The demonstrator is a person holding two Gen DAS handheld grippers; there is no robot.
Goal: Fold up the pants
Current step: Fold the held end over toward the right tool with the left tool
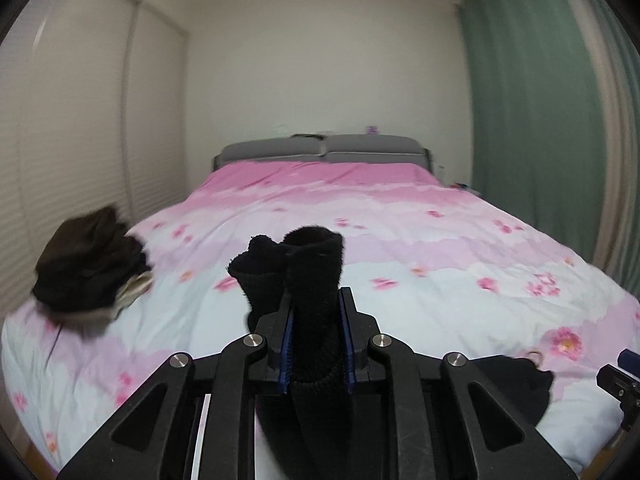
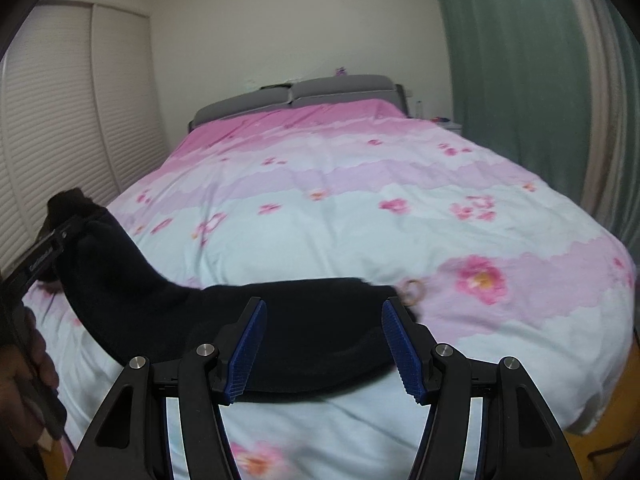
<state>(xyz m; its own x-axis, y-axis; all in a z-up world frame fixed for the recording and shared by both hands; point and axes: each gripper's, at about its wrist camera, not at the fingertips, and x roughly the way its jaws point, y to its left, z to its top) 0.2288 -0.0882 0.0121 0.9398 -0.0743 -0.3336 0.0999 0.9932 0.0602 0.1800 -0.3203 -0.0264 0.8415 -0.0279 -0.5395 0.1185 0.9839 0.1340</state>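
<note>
2 grippers work over a pink floral bedspread. Left gripper pinches a bunched leg end of the black pants, lifted toward 12 o'clock in its view. Right gripper stands wide apart with nothing between its fingers, above the pants lying at the bed's near edge. Dark folded clothes sit at 9 o'clock in the left view.

Soft, even indoor light fills both views, with no hard shadows or glare. Fisheye distortion bends the closet doors and green curtain, and dark vignetting rims the corners. The black pants lose all texture; the pile of dark clothes is motion-blurred.
</note>
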